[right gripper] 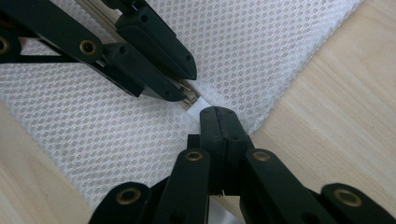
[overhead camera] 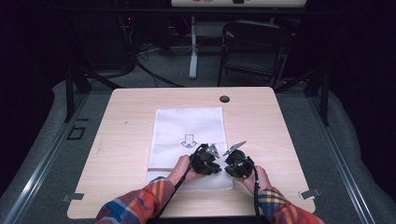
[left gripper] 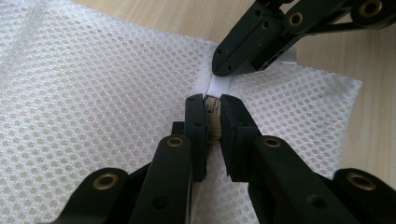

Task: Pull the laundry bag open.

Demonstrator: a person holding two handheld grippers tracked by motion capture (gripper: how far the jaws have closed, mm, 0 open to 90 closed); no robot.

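Pale wooden table (overhead camera: 261,116) carries a white mesh zippered laundry bag (overhead camera: 187,126). Left gripper (left gripper: 209,100) clenches the small metal zipper pull (left gripper: 212,105) at its tips; right gripper (right gripper: 218,112), just beyond, pinches the white fabric zipper-end tab (right gripper: 200,104). Unzipping is starting; next, probably draw the pull away while bracing the tab.

— What carried it all?
— A pale wooden table (overhead camera: 126,135), with a dark round grommet (overhead camera: 224,99) near its far edge, toward 12 o'clock.
— And on it?
— A white mesh bag (overhead camera: 187,123) lay flat from the centre down to 6 o'clock, a printed arrow (overhead camera: 188,140) on it.
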